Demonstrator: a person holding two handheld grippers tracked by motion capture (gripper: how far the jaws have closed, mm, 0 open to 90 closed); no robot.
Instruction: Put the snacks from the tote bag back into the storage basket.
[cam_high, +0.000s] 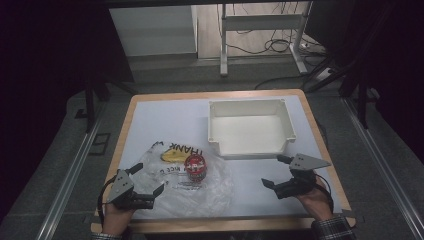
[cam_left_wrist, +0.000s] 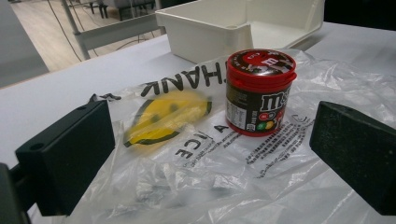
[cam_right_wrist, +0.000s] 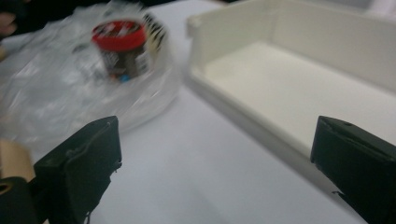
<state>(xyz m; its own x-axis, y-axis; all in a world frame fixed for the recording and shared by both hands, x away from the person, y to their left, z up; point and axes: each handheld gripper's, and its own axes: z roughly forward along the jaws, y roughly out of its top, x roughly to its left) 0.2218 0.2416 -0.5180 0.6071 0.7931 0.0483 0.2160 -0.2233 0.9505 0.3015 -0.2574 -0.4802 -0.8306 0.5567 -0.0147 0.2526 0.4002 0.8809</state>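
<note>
Candy jar (cam_high: 196, 167) standing on a clear plastic bag (cam_high: 200, 187) on the bench (cam_high: 170, 112).
Left claw (cam_high: 148, 180) and right claw (cam_high: 274, 171) are both wide apart, holding nothing. White tray (cam_high: 251, 106) sits near the jar.

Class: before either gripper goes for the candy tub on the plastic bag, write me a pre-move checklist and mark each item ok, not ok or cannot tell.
1. Left gripper jaws open, holding nothing: ok.
2. Right gripper jaws open, holding nothing: ok.
3. M&M's tub upright, red lid on: ok.
4. Tub on a firm surface: not ok; it stands on the crinkled plastic bag.
5. White bin empty: ok.
6. Lid fully sealed: cannot tell.
</note>
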